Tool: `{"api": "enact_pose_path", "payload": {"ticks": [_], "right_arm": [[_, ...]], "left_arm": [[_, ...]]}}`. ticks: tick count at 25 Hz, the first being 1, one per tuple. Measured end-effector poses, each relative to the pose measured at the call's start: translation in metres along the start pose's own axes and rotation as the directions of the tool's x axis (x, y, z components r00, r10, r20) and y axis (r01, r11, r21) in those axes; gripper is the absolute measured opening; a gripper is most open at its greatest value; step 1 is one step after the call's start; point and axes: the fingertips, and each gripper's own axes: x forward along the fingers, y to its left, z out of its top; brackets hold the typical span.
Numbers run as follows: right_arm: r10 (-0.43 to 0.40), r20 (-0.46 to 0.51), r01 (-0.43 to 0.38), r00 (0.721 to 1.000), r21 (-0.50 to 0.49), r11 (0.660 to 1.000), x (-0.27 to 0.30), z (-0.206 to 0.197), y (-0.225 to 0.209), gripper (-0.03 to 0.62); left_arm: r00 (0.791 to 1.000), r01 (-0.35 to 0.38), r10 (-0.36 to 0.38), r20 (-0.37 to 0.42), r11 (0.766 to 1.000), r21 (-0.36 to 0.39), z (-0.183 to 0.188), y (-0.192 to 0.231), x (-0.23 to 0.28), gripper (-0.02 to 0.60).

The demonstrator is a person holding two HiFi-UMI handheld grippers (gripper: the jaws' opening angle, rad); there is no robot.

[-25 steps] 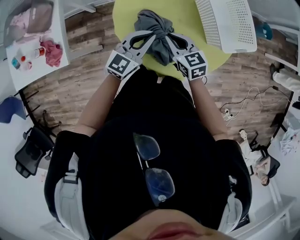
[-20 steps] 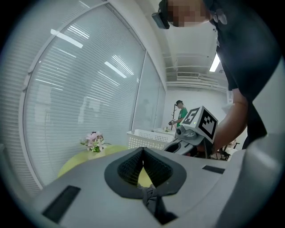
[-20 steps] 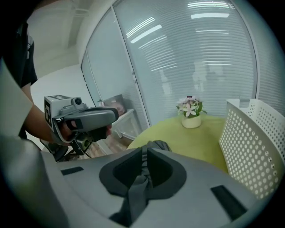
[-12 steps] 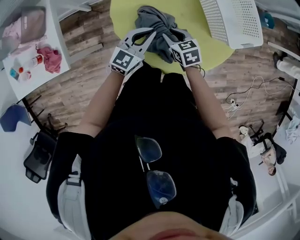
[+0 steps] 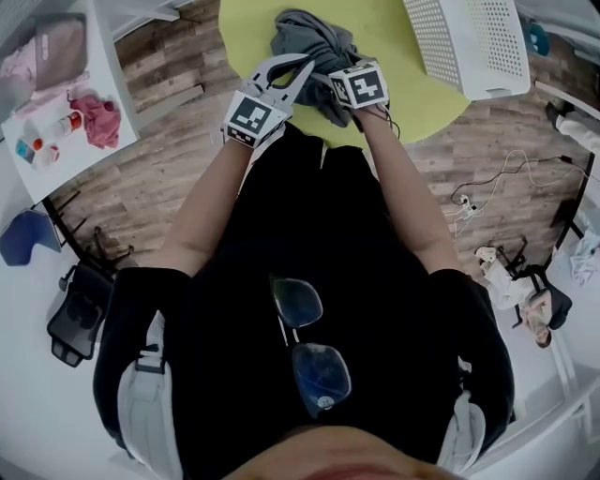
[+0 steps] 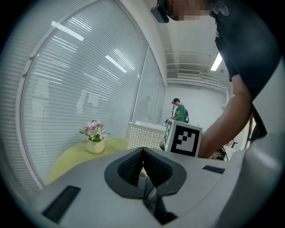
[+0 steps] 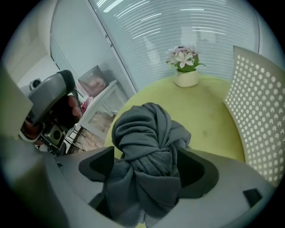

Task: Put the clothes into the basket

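2 grippers at near edge of 1 yellow-green bench [image 7: 209, 120]: left gripper [image 6: 143, 153] jaws together, pinching a bit of the 1 grey garment [image 7: 142, 133]; right gripper [image 7: 147, 171] jaws opening w/ the knotted bundle between them. Garment sits on the bench, outside the 1 white basket [image 5: 469, 47] further back on the right. 1 flower pot [image 7: 186, 75] at far side.

The bundled clothes [image 7: 144, 142] are a plain dark slate grey. Under them the round tabletop [image 5: 248, 28] is yellow-green. At the far right, the basket [image 5: 469, 42] is white, and its walls are pierced with a regular grid of small round holes.

The left gripper [image 6: 142, 150] has a pale grey shell. Its fingers [image 6: 130, 165] are black and finely ribbed, and its cube [image 5: 253, 118] is white with black square markers.

A cream pot [image 7: 187, 78] holds pink and white flowers with green leaves. The floor [image 5: 178, 131] is brown wood planking. On the left, a white side table [image 5: 111, 66] carries a pink cloth [image 5: 97, 117]. The person's top [image 5: 309, 234] is black.
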Motion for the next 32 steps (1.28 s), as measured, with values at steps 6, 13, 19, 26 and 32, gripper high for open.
{"api": "enact_pose_path", "payload": {"ticks": [6, 13, 19, 26, 32], "right_arm": [[-0.033, -0.088, 0.034, 0.996, 0.017, 0.999, 0.03, -0.012, -0.011, 0.44], [-0.04, -0.14, 0.045, 0.989, 0.029, 0.999, 0.059, -0.023, -0.016, 0.443], [-0.043, -0.138, 0.044, 0.99, 0.01, 0.999, 0.063, -0.023, -0.017, 0.429], [-0.036, -0.109, 0.034, 0.993, -0.024, 0.999, 0.046, -0.018, -0.006, 0.334], [-0.009, -0.096, 0.004, 0.995, -0.044, 0.999, 0.017, -0.014, 0.0, 0.33]], "left_arm": [[1.0, -0.018, 0.018, 0.002, 0.999, -0.04, -0.007, 0.005, -0.002, 0.011], [0.999, -0.037, 0.037, 0.004, 0.998, -0.047, -0.008, 0.009, -0.01, 0.011], [0.999, -0.048, 0.048, -0.008, 0.998, -0.046, -0.008, 0.011, -0.017, 0.011], [0.999, -0.033, 0.033, -0.003, 0.999, -0.028, 0.0, 0.009, -0.018, 0.011], [1.0, -0.018, 0.018, 0.017, 1.0, 0.002, 0.017, 0.004, -0.011, 0.011]]}}
